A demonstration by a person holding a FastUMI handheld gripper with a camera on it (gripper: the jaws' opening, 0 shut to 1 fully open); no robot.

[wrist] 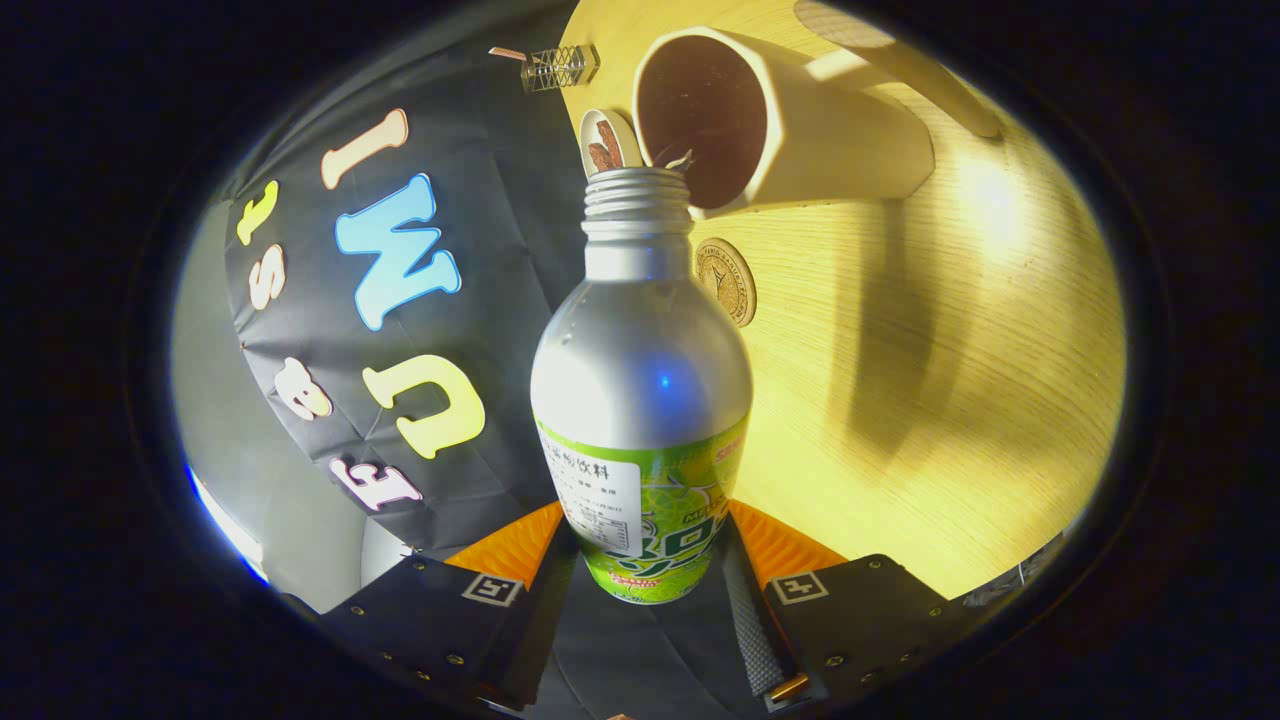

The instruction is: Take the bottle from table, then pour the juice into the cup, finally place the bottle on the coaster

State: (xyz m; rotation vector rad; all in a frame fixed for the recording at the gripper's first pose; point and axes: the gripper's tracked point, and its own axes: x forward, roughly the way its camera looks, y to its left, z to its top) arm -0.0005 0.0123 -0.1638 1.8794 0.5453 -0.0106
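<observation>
gripper (645, 560) clamps bottle (640, 400), mouth at cup (780, 120).

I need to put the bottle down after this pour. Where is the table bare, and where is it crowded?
The claw is shut on the bottle, its mouth at the cup. The wooden table is bare beside the round coaster, on the side away from the wall. It is crowded at the bottle mouth, where the cup, a small round item and the coaster cluster.

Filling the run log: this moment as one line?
hand-held gripper: shut on bottle | bottle: tipped, uncapped mouth at cup | coaster: bare
</observation>
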